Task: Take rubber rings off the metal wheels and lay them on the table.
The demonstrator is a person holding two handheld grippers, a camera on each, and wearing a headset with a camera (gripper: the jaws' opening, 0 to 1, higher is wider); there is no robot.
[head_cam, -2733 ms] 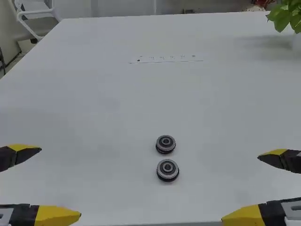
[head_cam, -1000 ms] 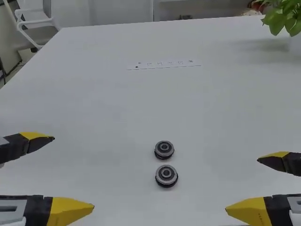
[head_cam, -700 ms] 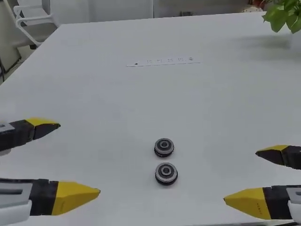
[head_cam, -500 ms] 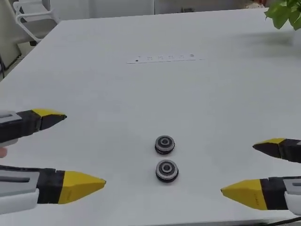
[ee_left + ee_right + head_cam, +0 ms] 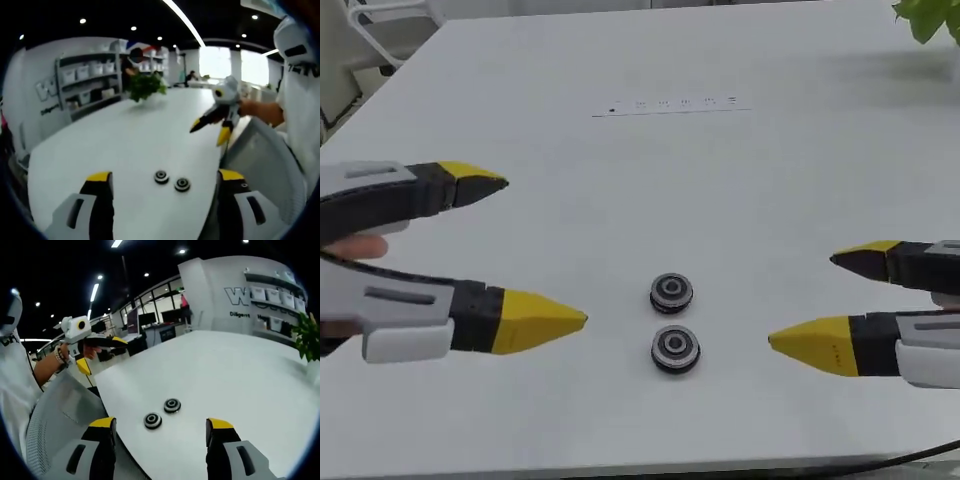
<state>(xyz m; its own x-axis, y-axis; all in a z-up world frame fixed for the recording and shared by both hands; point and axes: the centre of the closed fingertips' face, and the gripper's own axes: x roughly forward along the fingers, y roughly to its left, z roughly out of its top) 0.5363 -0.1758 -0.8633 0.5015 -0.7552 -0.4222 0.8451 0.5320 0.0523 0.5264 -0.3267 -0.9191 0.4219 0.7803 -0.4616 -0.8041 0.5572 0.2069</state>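
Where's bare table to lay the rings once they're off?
The table is bare from the far wheel back to the inset strip, and beyond it toward the plant. It is tightest around that wheel and the near wheel, flanked by the open left gripper and right gripper.

Far wheel (image 5: 671, 293), near wheel (image 5: 675, 349), flat, black-rimmed

left hand-held gripper (image 5: 545, 251) and right hand-held gripper (image 5: 801, 300): grey-white, black jaws, yellow tips.
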